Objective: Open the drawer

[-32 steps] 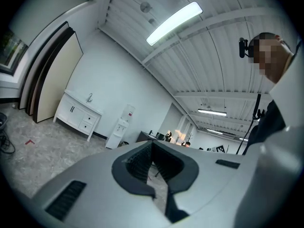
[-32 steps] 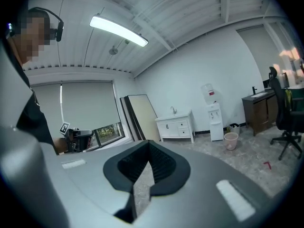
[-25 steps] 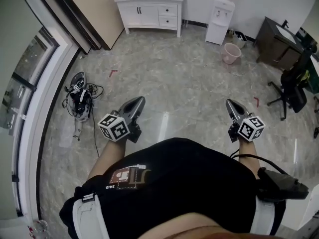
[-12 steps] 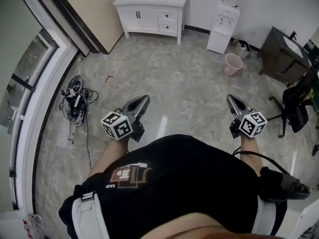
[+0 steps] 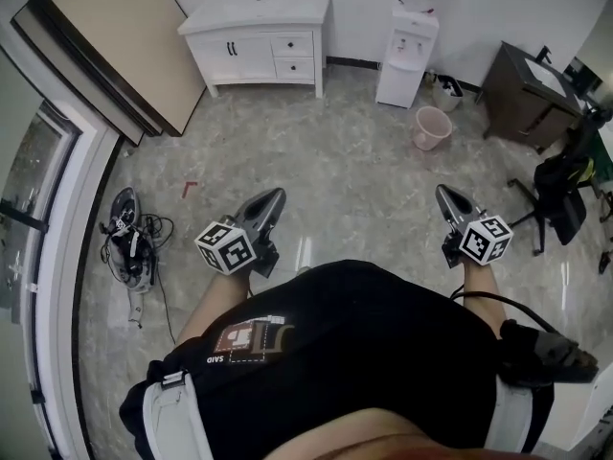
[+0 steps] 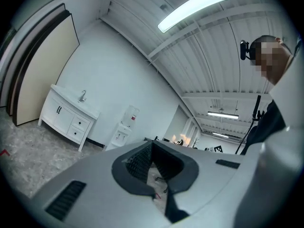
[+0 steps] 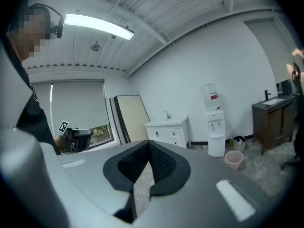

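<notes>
A white vanity cabinet (image 5: 251,38) with a tap stands against the far wall, well ahead of both grippers. Its two small drawers (image 5: 293,54) sit stacked on its right side, both closed, with dark knobs. It also shows in the left gripper view as the cabinet (image 6: 66,119) and in the right gripper view as the cabinet (image 7: 168,131). My left gripper (image 5: 273,197) and right gripper (image 5: 442,194) are held level over the floor, pointing toward that wall. Both are shut with nothing between the jaws, as seen at the left gripper (image 6: 151,144) and the right gripper (image 7: 148,144).
A water dispenser (image 5: 407,54) stands right of the cabinet, with a pink bin (image 5: 431,127) beside it. A dark wooden cabinet (image 5: 522,89) and an office chair (image 5: 560,185) are at the right. A large board (image 5: 110,51) leans at the left; cables and a device (image 5: 127,249) lie on the floor.
The person has walked forward across the marble floor. The cabinet has shifted left and lower in the head view and looks nearer. Both grippers keep the same shut pose.
</notes>
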A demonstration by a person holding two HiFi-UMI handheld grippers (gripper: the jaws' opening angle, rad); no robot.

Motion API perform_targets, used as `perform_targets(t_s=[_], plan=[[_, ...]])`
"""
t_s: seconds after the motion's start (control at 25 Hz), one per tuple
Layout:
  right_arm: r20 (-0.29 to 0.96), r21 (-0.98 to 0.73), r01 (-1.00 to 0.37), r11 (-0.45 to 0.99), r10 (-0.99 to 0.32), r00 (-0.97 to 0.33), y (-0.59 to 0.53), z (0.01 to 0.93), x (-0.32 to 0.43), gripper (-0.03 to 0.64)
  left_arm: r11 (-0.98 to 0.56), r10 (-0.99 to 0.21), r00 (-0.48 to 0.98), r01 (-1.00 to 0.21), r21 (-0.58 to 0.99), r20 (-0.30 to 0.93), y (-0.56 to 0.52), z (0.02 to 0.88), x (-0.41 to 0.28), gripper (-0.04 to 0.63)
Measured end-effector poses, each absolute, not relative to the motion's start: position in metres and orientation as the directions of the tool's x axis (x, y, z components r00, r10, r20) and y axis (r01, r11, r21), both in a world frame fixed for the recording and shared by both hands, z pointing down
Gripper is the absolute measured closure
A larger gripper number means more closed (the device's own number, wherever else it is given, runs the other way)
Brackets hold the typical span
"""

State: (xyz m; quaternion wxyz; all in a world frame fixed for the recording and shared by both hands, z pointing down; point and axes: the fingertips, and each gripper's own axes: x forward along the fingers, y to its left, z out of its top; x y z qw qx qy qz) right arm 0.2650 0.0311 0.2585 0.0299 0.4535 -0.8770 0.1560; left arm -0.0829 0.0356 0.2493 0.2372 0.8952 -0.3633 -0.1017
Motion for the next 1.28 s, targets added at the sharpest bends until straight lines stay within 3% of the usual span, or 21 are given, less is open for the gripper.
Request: perform_targets(t_s=[0.36,0.68,1.28], plan=[[0.169,-0.266,-0.844,0.466,-0.839,-0.517,-0.093,0.242,0.208,0.62,-0.713,-0.604,0.797,-0.529,0.46,-0.021,-0.122,0.225,-0.127,0.603],[0.189,-0.268,-0.852,0.449,-0.843,-0.503,-0.163,0.256,0.206,0.62,-0.695,-0.613,0.79,-0.532,0.484,-0.012,-0.204,0.241,-0.14,0.603],[0.169,-0.238,-0.753,0.613,-0.737,-0.654,-0.38,0.239,0.348,0.62,-0.608,-0.733,0.68,-0.637,0.473,-0.028,-0.369,0.229,0.009,0.603]])
